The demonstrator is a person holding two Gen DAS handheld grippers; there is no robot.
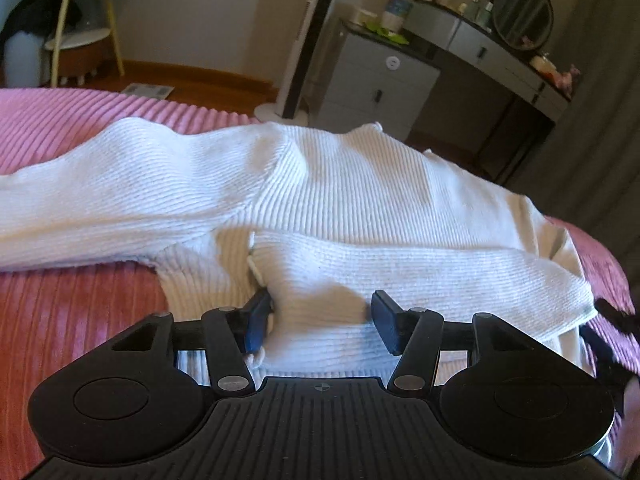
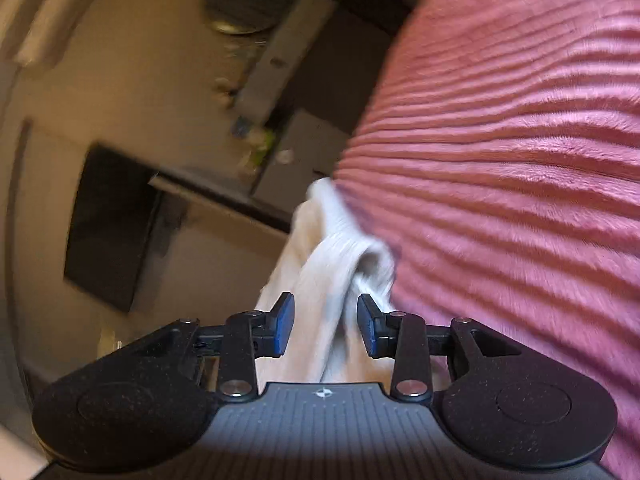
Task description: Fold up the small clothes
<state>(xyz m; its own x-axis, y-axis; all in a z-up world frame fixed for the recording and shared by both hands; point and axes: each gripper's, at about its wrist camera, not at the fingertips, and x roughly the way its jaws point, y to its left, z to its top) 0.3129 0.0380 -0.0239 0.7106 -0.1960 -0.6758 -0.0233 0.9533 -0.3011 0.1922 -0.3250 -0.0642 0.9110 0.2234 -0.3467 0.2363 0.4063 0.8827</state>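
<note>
A white ribbed sweater (image 1: 360,200) is spread on the pink bed (image 1: 60,120). Its hem is straddled by the spread left gripper (image 1: 322,322); bunched fabric is framed by the spread right gripper (image 2: 325,326).

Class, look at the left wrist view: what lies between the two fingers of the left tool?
In the left wrist view, the white knit sweater fills the gap of the left tool: its ribbed hem sits between the open fingers, on the pink bedspread.

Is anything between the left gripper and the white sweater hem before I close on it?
Nothing visible is. The left gripper is open with its fingers straddling the lower edge of the white sweater, which lies on the pink bedspread. One sleeve is folded across the body, but it lies beyond the fingers.
</note>
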